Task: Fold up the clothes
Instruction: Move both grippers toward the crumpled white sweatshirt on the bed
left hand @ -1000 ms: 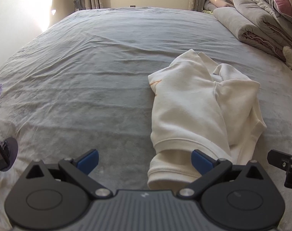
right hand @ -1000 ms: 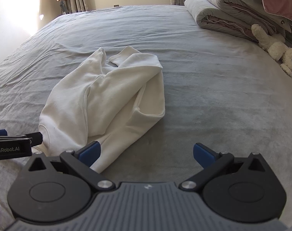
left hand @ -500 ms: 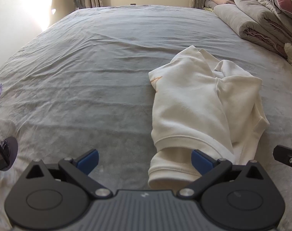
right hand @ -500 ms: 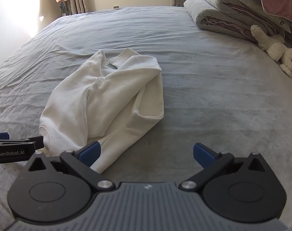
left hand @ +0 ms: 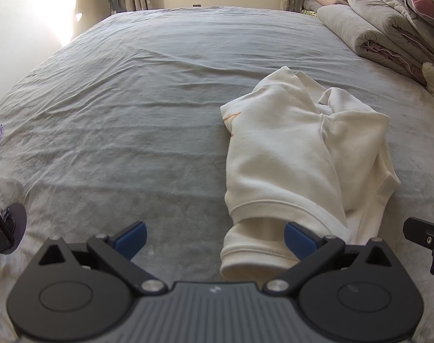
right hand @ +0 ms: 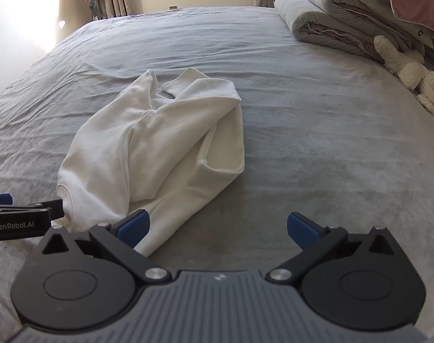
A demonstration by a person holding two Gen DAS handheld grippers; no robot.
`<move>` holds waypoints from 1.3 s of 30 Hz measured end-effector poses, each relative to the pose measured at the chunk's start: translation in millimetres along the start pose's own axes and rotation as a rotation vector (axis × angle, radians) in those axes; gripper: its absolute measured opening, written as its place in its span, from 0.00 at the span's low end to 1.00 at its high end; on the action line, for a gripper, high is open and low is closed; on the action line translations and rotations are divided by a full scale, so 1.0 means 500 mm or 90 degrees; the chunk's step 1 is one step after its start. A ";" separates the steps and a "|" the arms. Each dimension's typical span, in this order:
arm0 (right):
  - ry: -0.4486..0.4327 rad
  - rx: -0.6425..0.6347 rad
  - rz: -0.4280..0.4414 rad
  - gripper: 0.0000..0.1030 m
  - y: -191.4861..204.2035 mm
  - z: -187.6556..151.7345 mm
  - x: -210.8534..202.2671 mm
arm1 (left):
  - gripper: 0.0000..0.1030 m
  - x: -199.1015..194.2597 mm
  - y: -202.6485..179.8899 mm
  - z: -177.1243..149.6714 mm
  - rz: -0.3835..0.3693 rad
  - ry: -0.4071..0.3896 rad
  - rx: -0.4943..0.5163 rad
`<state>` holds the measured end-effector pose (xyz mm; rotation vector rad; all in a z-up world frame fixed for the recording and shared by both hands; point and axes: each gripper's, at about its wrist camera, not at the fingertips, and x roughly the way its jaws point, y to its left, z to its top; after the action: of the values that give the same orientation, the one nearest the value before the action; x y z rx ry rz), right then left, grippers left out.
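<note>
Both claws, left [left hand: 214,235] and right [right hand: 218,225], gaping empty near the bed's [left hand: 117,120] front edge, eyeing soft, limp sweatshirt's [right hand: 159,148] hem.

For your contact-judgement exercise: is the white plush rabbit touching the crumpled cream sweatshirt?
Apart. The right wrist view shows bare grey bedsheet between plush rabbit and sweatshirt.

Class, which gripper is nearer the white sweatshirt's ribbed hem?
Left. The left gripper hovers open with the hem between its jaws; the right gripper is open beside the sweatshirt.
</note>
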<state>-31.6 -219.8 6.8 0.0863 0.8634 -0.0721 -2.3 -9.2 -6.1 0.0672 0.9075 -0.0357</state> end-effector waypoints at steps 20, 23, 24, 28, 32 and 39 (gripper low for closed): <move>0.002 -0.004 -0.001 1.00 0.001 0.000 0.004 | 0.99 0.006 -0.001 -0.002 0.003 0.004 0.006; 0.005 -0.003 -0.004 1.00 0.001 0.000 0.013 | 1.00 0.011 -0.001 -0.002 0.007 0.009 0.004; 0.006 -0.002 -0.005 1.00 0.001 0.001 0.017 | 1.00 0.013 0.000 -0.001 0.008 0.010 0.002; 0.011 -0.006 -0.006 1.00 0.005 0.007 0.041 | 1.00 0.026 0.001 -0.002 0.016 0.019 0.002; 0.024 -0.008 -0.009 1.00 0.009 0.013 0.075 | 1.00 0.044 0.001 -0.002 0.025 0.034 0.010; 0.064 0.006 -0.019 1.00 -0.003 0.005 0.141 | 1.00 0.080 -0.004 -0.003 0.034 0.059 0.029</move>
<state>15.7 -223.4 -45.5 0.0870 0.9654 -0.1008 21.1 -11.0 -38.9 0.1359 0.9971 -0.0039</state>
